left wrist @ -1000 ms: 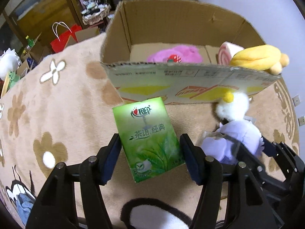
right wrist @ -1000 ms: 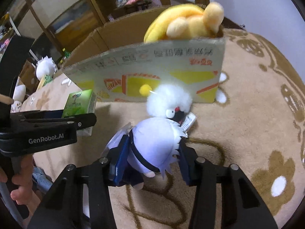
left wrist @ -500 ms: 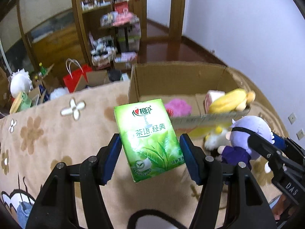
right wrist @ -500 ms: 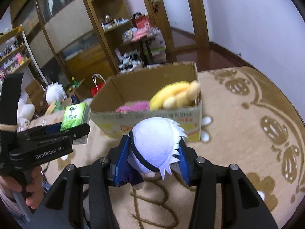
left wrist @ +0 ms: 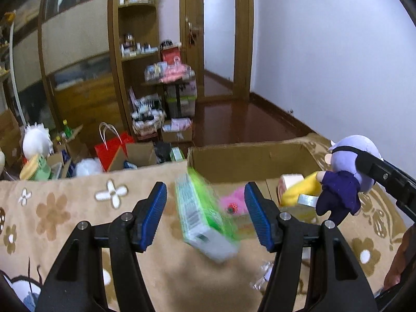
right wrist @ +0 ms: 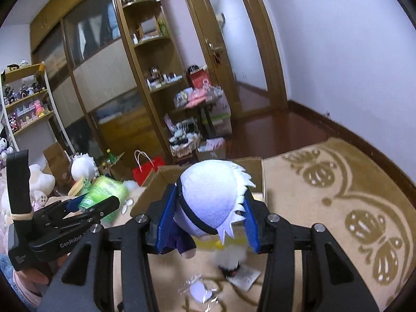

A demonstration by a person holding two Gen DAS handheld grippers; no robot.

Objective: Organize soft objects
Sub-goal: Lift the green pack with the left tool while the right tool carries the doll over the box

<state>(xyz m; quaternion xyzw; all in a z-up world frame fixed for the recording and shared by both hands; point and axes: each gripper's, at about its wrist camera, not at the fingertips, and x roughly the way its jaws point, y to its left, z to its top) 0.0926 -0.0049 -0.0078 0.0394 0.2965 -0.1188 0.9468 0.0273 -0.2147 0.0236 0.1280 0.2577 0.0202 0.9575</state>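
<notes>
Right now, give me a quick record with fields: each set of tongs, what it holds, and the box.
left tongs: open, jaws apart
green tissue pack: blurred, tilted, loose between the jaws, touching neither
right tongs: shut on purple-haired plush doll
cardboard box: open, holds pink plush and yellow plush

cardboard box (left wrist: 249, 156) on flowered carpet (left wrist: 57, 208)
</notes>
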